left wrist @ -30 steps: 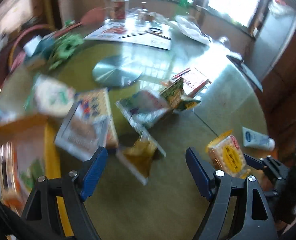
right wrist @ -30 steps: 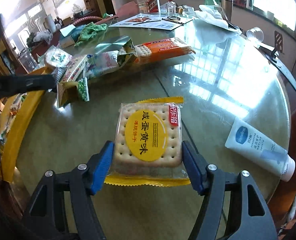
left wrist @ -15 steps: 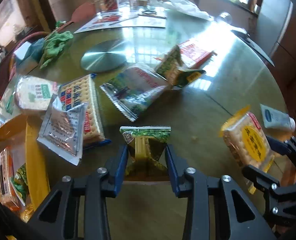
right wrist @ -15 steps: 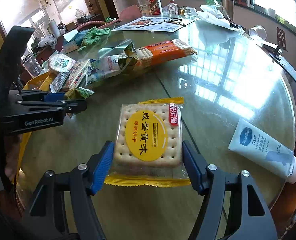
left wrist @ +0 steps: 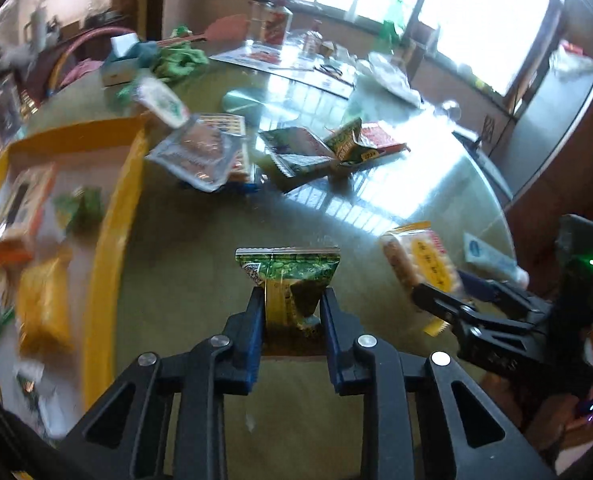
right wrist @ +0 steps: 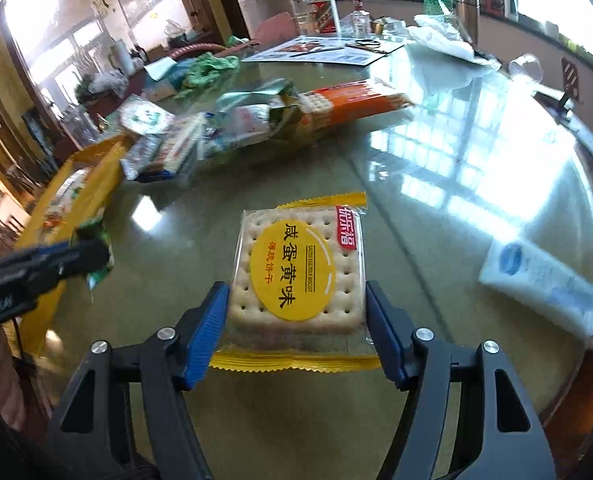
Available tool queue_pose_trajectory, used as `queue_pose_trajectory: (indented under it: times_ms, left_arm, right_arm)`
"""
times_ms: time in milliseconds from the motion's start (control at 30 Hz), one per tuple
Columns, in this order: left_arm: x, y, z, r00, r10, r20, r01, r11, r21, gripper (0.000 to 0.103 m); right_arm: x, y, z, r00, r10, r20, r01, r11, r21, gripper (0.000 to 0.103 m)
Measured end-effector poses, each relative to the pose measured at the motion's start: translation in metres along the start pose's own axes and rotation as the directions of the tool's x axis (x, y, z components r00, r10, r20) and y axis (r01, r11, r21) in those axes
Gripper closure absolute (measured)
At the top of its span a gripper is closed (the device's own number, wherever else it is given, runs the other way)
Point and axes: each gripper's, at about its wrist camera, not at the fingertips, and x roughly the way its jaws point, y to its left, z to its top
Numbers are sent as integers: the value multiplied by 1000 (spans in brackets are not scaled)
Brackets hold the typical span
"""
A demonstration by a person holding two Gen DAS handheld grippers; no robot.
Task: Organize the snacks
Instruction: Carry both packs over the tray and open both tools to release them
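Observation:
My left gripper is shut on a small green and yellow snack packet and holds it above the glass table. It also shows at the left of the right wrist view. My right gripper is shut on a yellow cracker pack with Chinese writing, lifted over the table; the pack also shows in the left wrist view. A yellow box with several snacks inside stands to the left, also in the right wrist view.
Several loose snack packs lie mid-table, among them an orange cracker sleeve. A white tube lies near the right edge. Bottles, papers, green cloth and a plastic bag sit at the far side.
My left gripper closed on the green packet, lifted it and swung left toward the yellow box. My right gripper kept its hold on the cracker pack and barely moved.

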Motion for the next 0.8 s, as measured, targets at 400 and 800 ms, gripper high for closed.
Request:
queue_pose_trajectory:
  times_ms: [400,800]
  left_arm:
    - [-86,63,-23,990,27,138,-8,991,-137,78]
    - [-128,174,-36,963,201,181,-122,921,-370,78]
  right_arm:
    - [-23,67,4,979,197,52,-195,980,-50,35]
    - [-15,192,20,926,377,-17,-370,900,-228,35]
